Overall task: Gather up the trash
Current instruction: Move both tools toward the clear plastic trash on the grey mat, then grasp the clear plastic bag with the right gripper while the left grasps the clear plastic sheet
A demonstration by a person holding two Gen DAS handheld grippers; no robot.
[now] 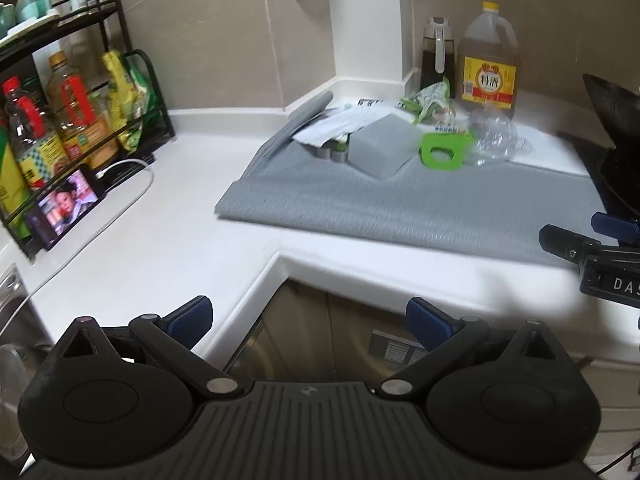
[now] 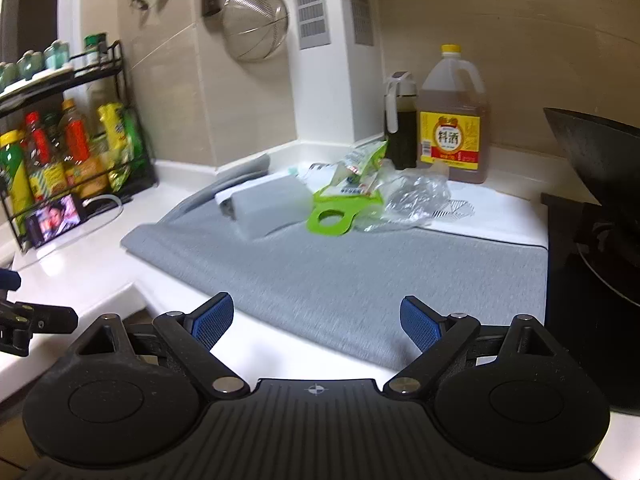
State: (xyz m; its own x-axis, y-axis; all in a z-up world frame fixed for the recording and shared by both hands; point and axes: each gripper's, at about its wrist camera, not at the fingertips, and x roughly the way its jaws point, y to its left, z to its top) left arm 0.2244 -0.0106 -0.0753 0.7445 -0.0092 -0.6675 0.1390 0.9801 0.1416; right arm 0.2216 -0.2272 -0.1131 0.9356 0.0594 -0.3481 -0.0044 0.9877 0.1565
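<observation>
A pile of trash lies at the back of a grey mat [image 1: 400,204] [image 2: 340,272]: a crushed clear plastic bottle [image 1: 494,138] [image 2: 416,196], a green snack wrapper [image 1: 430,104] [image 2: 360,168], a green flat cutout piece [image 1: 442,152] [image 2: 334,218], white papers [image 1: 340,124] and a grey box [image 1: 382,146] [image 2: 268,206]. My left gripper [image 1: 308,322] is open and empty, off the counter's front edge. My right gripper [image 2: 316,322] is open and empty over the mat's front edge; it also shows at the right in the left wrist view [image 1: 592,236].
A large yellow-labelled bottle [image 1: 488,60] [image 2: 454,120] and a dark sauce jug [image 1: 436,56] [image 2: 400,120] stand behind the trash. A black wok [image 2: 600,160] sits on the stove at right. A rack of bottles [image 1: 68,112] and a phone [image 1: 66,204] are at left.
</observation>
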